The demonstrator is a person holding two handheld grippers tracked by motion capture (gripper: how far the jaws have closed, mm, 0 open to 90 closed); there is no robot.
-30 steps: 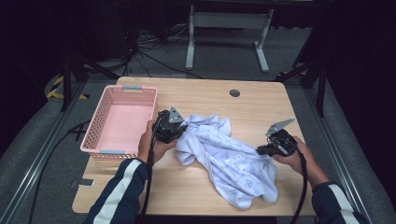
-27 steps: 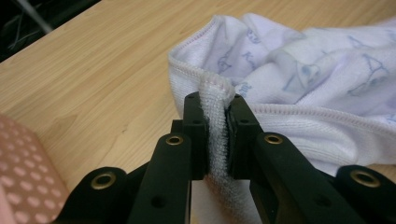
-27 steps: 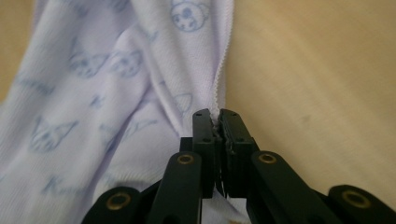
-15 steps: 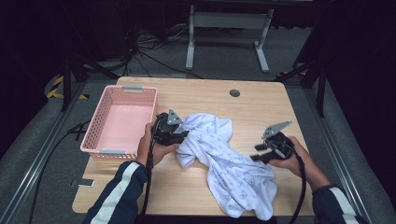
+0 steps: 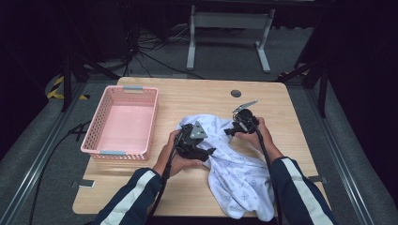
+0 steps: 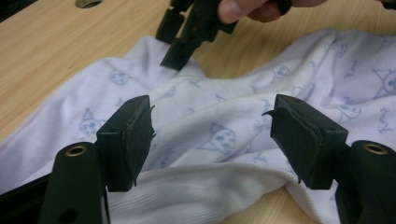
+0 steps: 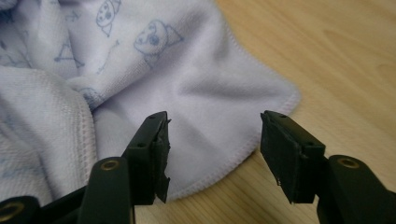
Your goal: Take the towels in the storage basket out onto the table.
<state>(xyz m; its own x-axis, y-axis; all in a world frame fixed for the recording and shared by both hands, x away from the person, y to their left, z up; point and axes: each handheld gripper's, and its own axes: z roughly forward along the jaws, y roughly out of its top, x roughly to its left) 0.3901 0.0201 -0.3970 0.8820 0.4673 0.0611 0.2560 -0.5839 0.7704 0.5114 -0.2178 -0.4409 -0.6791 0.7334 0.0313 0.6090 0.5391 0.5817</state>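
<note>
A white cloth with a pale blue print lies crumpled on the wooden table, reaching from the middle to the front edge. My left gripper hovers at its left side. In the left gripper view the left gripper has just been opening and stands open over a fold of the cloth, pads clear of it. My right gripper is at the cloth's upper right part. It too has just been opening, and the right gripper now straddles a hemmed corner of the cloth without pressing it.
A pink plastic basket stands empty at the table's left. A round cable hole sits near the far edge. A metal stand is on the floor behind the table. The other gripper shows at the top of the left gripper view.
The right hand moved left and away from me, to the cloth's upper part. The left hand moved right and nearer. The cloth drew into a narrower heap between them.
</note>
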